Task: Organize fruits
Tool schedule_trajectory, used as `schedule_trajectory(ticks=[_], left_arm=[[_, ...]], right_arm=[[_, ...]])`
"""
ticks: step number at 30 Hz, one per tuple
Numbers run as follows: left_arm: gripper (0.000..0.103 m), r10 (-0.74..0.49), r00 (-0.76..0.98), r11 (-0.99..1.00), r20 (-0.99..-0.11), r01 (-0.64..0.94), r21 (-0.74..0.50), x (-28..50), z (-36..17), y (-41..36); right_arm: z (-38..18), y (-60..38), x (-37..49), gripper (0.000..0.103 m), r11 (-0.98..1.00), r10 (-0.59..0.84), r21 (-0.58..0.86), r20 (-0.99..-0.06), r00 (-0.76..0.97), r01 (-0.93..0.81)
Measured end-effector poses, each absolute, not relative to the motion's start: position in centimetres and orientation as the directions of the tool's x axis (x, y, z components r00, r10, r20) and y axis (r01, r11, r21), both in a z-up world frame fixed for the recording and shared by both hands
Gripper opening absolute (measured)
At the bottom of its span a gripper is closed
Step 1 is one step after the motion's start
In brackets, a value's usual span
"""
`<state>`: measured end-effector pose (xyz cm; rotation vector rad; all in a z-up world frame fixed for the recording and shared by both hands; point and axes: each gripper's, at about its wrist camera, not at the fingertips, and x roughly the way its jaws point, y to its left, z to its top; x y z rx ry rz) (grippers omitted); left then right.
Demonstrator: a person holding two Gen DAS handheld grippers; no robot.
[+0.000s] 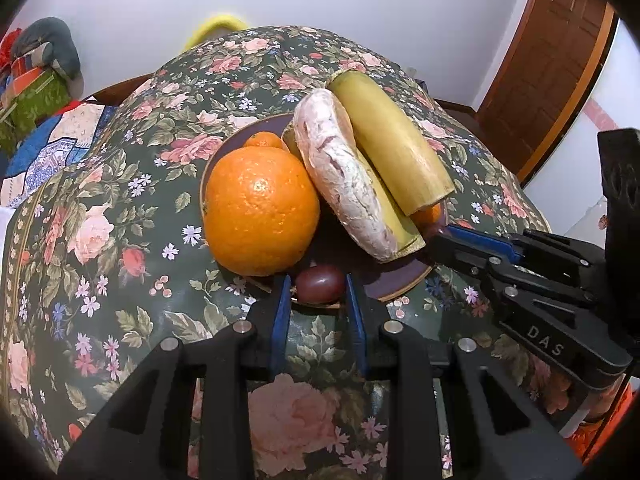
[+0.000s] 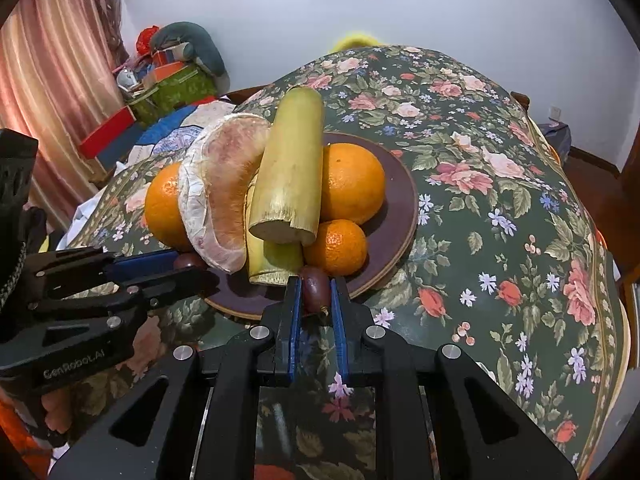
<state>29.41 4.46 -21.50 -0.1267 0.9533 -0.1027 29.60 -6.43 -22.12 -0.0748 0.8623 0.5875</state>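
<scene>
A dark round plate (image 1: pixel 400 280) (image 2: pixel 404 200) on the floral tablecloth holds a big orange (image 1: pixel 260 212) (image 2: pixel 350 182), small mandarins (image 2: pixel 336 246), a pomelo segment (image 1: pixel 344 176) (image 2: pixel 218 192) and sugarcane pieces (image 1: pixel 392 144) (image 2: pixel 292 176). My left gripper (image 1: pixel 318 284) holds a dark red date (image 1: pixel 320 283) between its blue pads at the plate's near rim. My right gripper (image 2: pixel 316 284) is shut on another dark red date (image 2: pixel 316 290) at the plate's rim. Each gripper also shows in the other view: the right one (image 1: pixel 444 236), the left one (image 2: pixel 188 262).
The round table (image 2: pixel 520 220) is covered by a dark green floral cloth. Boxes and cushions (image 2: pixel 172 76) are piled at the back left beside a pink curtain. A wooden door (image 1: pixel 552 60) stands at the right.
</scene>
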Motion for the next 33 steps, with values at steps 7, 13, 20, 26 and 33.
schedule_trajectory(ticks=[7, 13, 20, 26, 33], left_arm=[[0.048, -0.164, 0.571, 0.984, -0.804, 0.033, -0.178, 29.5, -21.4, 4.5], [0.049, -0.139, 0.586, 0.987, -0.798, 0.017, -0.16, 28.8, -21.0, 4.6], [0.049, -0.11, 0.659, 0.987, -0.744, -0.014, -0.158, 26.0, -17.3, 5.0], [0.049, -0.081, 0.77, 0.988, -0.633, -0.02, -0.151, 21.5, -11.0, 4.7], [0.051, -0.052, 0.888, 0.993, -0.457, -0.003, -0.119, 14.3, -3.3, 3.3]], right_arm=[[-22.1, -6.5, 29.7, 0.025, 0.837, 0.456, 0.166, -0.738, 0.497, -0.521], [-21.4, -6.8, 29.1, 0.03, 0.831, 0.476, 0.18, -0.719, 0.506, -0.526], [-18.3, -8.1, 27.2, 0.03, 0.84, 0.48, 0.163, -0.667, 0.57, -0.517], [-12.9, -9.7, 23.6, 0.032, 0.85, 0.486, 0.127, -0.566, 0.666, -0.512], [-6.0, -11.7, 17.0, 0.05, 0.86, 0.496, 0.091, -0.386, 0.778, -0.502]])
